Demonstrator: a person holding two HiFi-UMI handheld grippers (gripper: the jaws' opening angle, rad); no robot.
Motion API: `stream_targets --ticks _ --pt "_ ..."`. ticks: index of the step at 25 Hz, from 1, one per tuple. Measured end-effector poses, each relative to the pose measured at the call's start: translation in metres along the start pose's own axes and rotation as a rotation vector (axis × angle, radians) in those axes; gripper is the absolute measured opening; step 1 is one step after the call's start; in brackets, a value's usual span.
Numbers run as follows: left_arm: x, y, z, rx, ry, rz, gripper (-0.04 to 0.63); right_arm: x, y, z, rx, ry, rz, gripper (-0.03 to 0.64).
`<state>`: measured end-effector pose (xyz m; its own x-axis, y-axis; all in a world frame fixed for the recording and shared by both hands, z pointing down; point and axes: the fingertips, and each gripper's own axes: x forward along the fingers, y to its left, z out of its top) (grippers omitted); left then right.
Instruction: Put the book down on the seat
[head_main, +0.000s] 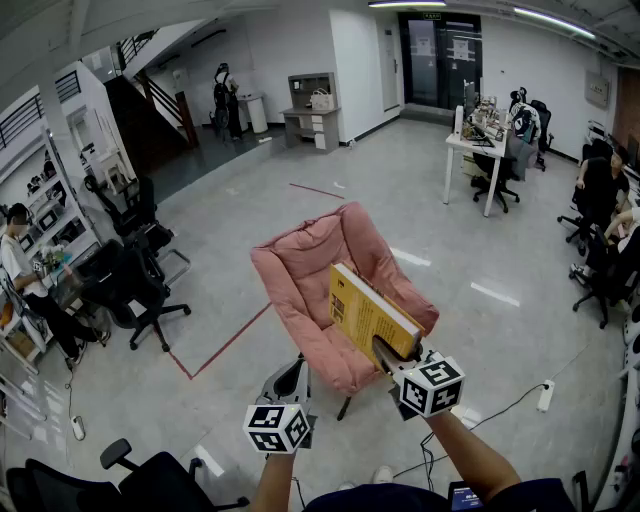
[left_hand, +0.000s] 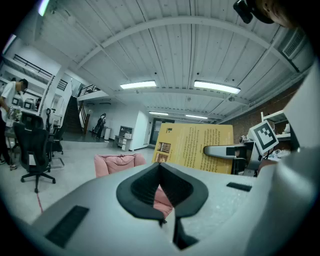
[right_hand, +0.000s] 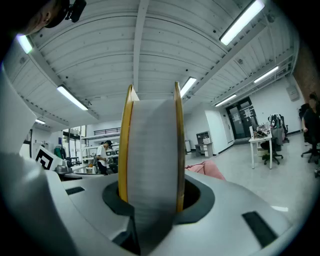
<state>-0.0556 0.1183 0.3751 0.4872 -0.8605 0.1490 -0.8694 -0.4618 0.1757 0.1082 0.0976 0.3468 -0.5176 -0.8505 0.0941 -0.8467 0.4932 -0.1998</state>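
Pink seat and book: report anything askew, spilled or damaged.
Nothing is spilled or damaged. The yellow book hangs tilted over the pink seat, clamped at its near end by the right gripper; it is not yet set down.

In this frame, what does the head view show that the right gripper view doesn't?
Head view only: the whole pink chair, the yellow cover of the book held above it, and the empty left tongs. Right gripper view only: the page edge clamped between the right tongs' jaws. Both: the book, part of the pink chair, the white desk.
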Motion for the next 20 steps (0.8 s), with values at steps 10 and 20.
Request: stream_targets --ticks 10,20 --pt "0.003 0.001 0.001 -0.022 -0.004 0.021 0.005 0.004 -0.006 0.001 0.014 0.006 0.017 0.155" --pt "0.013 -0.013 0.000 -0.028 -0.006 0.019 0.005 -0.002 -0.017 0.003 0.022 0.008 0.033 0.155"
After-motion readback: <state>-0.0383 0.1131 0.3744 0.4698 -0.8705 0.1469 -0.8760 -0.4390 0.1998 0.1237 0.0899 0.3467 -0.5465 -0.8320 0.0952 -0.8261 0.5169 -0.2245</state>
